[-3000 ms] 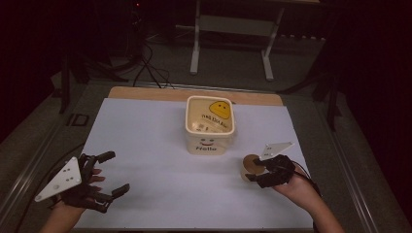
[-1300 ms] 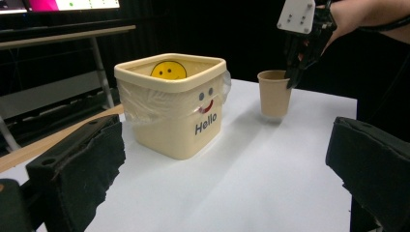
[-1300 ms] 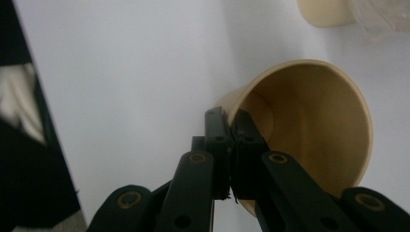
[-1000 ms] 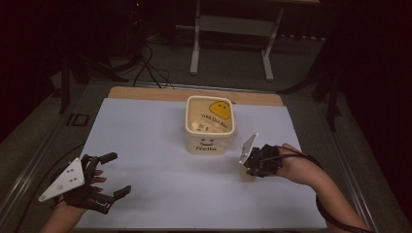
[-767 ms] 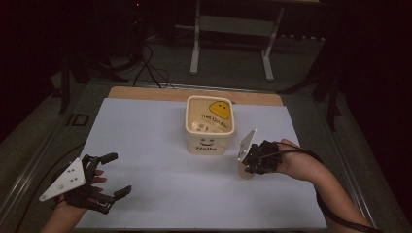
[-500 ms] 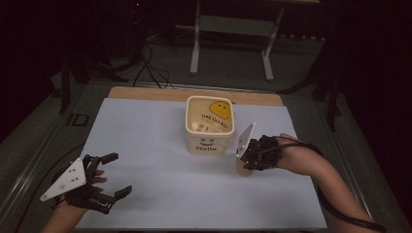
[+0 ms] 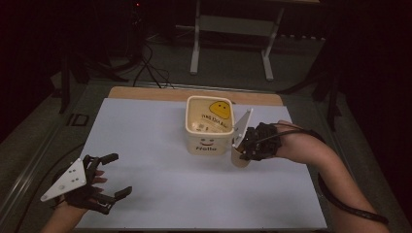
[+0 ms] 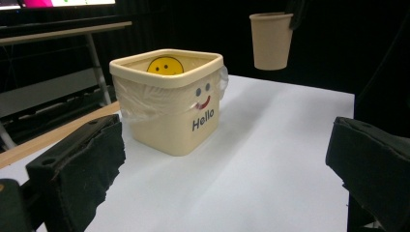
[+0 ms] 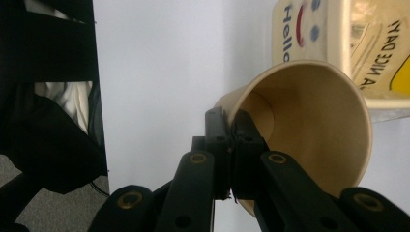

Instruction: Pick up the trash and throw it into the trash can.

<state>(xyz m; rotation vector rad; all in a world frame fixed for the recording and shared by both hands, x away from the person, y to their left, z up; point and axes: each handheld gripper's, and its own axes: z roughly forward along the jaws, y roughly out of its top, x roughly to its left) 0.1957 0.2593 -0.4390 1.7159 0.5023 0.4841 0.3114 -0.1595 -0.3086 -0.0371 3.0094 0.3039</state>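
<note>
Hanging in the air beside a cream bin is 1 tan paper cup (image 9: pixel 309 140), pinched at its rim by the right gripper (image 9: pixel 232 145). The 2 black jaws are closed narrow on the cup wall, 1 inside and 1 outside, so the empty cup is carried by its edge with its mouth facing the gripper's camera. In the high view the cup (image 7: pixel 239 158) sits just beside the bin's right front corner, and in the left gripper view it floats clear of the white table cover (image 7: pixel 160 145).

The square bin (image 7: pixel 209 127) stands upright near the middle of the table, lined with a clear plastic bag, printed with a smiling face and the word "Hello". A yellow smiley shows inside it. Holding the cup this close to the bin's open top suggests it is meant to go in, though that is a judgement.

The left gripper (image 7: pixel 104 179) rests well apart at the table's near left corner, jaws spread wide, holding nothing.
</note>
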